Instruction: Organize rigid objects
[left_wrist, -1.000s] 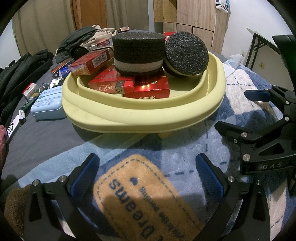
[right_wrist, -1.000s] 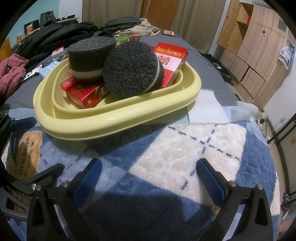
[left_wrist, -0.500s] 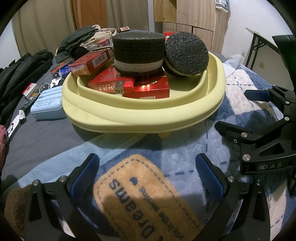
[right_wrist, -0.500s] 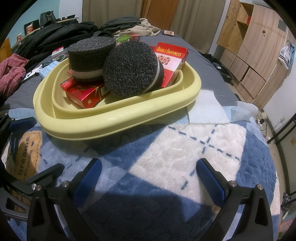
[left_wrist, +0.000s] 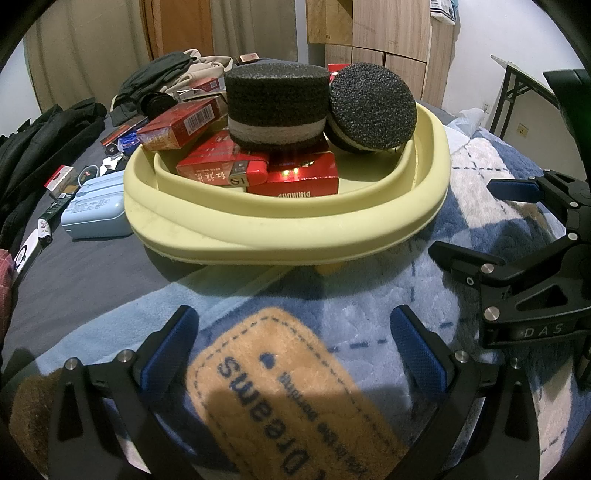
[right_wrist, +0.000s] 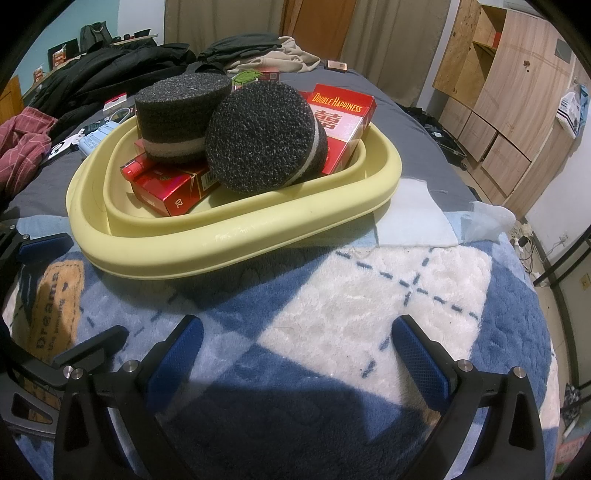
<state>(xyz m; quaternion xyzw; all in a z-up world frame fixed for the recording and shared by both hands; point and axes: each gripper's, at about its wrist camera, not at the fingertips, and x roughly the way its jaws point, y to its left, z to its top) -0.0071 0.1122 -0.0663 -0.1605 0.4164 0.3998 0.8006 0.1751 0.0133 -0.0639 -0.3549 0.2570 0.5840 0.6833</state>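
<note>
A bed is filling both views, a grey sheet under a plush blue-and-white checked blanket with a tan "Dreams" patch, and wooden cabinets are standing along the wall behind. On the blanket's far edge a pale yellow tray is sitting, and it is carrying the whole haul. Two black foam discs with white middle bands are riding on top: the flat disc is lying level on the red packs, and the tilted disc is leaning on its edge just beside it, touching the tray's inner wall. Red cigarette packs are lying beneath them, and from the right wrist view a "Double Happiness" pack is propped up behind the tilted disc. Off the tray, on the grey sheet to its left, a light blue case is lying among small scattered items, with dark clothes heaped further back.

The left gripper is hovering low over the Dreams patch, jaws spread wide, nothing between them. The right gripper is hanging over the white square of the blanket, likewise spread wide and carrying nothing, well short of the tray.
</note>
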